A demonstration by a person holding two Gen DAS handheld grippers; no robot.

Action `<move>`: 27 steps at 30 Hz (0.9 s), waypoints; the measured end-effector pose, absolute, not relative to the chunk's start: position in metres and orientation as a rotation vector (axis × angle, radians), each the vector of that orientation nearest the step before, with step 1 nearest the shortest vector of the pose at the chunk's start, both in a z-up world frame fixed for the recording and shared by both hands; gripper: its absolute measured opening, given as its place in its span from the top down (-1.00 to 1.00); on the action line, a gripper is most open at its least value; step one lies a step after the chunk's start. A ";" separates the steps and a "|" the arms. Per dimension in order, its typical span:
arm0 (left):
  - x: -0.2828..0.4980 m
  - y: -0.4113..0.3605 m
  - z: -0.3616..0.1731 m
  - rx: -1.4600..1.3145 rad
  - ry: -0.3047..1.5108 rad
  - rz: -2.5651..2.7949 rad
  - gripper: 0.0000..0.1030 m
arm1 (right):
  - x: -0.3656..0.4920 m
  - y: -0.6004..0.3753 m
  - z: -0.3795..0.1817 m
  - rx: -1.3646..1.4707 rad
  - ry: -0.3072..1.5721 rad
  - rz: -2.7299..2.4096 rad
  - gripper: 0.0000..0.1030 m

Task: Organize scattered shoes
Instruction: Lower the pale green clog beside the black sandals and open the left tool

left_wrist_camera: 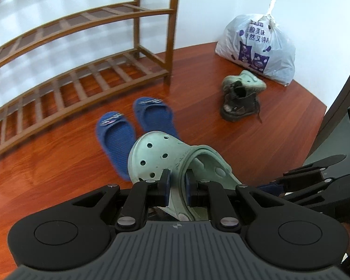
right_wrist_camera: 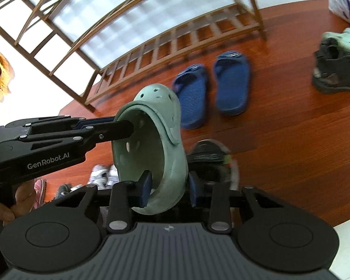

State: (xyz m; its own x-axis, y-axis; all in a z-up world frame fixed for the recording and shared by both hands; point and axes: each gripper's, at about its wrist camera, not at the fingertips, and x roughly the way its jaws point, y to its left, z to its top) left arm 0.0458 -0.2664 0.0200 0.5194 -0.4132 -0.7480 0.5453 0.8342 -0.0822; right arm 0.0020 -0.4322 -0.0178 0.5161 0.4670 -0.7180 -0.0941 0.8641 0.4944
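1. Shoes lie all over the floor [left_wrist_camera: 256, 140], and one green clog [left_wrist_camera: 156, 154] is up in the air, low in the middle of both pictures.
2. Both tools hold this clog. The left tool [left_wrist_camera: 177, 182] pinches its side rim, and in the right wrist view it [right_wrist_camera: 119, 128] reaches in from the left of the frame. The right tool [right_wrist_camera: 169, 186] has one pad inside the heel end and one outside, closed on the wall there.
3. Two grips keep the soft clog from flopping or turning. I think it is passing from one tool to the other, or being turned to face the right way.
4. A wooden shoe rack [left_wrist_camera: 119, 70] stands in the upper left of the frame. Its shelves look bare, so the clog likely goes there.
5. Two blue slippers [left_wrist_camera: 137, 126] sit side by side on the floor, close in front of the rack.
6. The other green clog [left_wrist_camera: 249, 80] lies at the right, leaning on a dark boot [left_wrist_camera: 238, 105], next to a white plastic bag [left_wrist_camera: 259, 44]. It should join its mate later.
7. More shoes [right_wrist_camera: 102, 177] show low in the right wrist view, partly hidden.
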 end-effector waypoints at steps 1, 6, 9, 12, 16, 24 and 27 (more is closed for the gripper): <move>0.045 -0.275 0.018 0.166 0.849 -0.577 0.72 | 0.003 -0.445 -0.019 0.418 0.982 0.346 0.27; 0.046 -0.324 -0.001 0.150 0.874 -0.578 0.72 | 0.003 -0.491 -0.033 0.401 1.014 0.328 0.28; 0.048 -0.344 -0.018 0.165 0.912 -0.579 0.72 | 0.003 -0.510 -0.050 0.399 1.045 0.313 0.28; 0.050 -0.362 -0.036 0.196 0.946 -0.581 0.72 | 0.004 -0.523 -0.070 0.413 1.079 0.296 0.29; 0.054 -0.378 -0.057 0.255 0.976 -0.594 0.72 | 0.007 -0.527 -0.097 0.422 1.115 0.276 0.29; 0.058 -0.384 -0.081 0.294 1.041 -0.607 0.67 | 0.007 -0.523 -0.131 0.419 1.180 0.248 0.28; 0.054 -0.381 -0.088 0.306 1.044 -0.625 0.65 | 0.004 -0.522 -0.138 0.419 1.189 0.226 0.27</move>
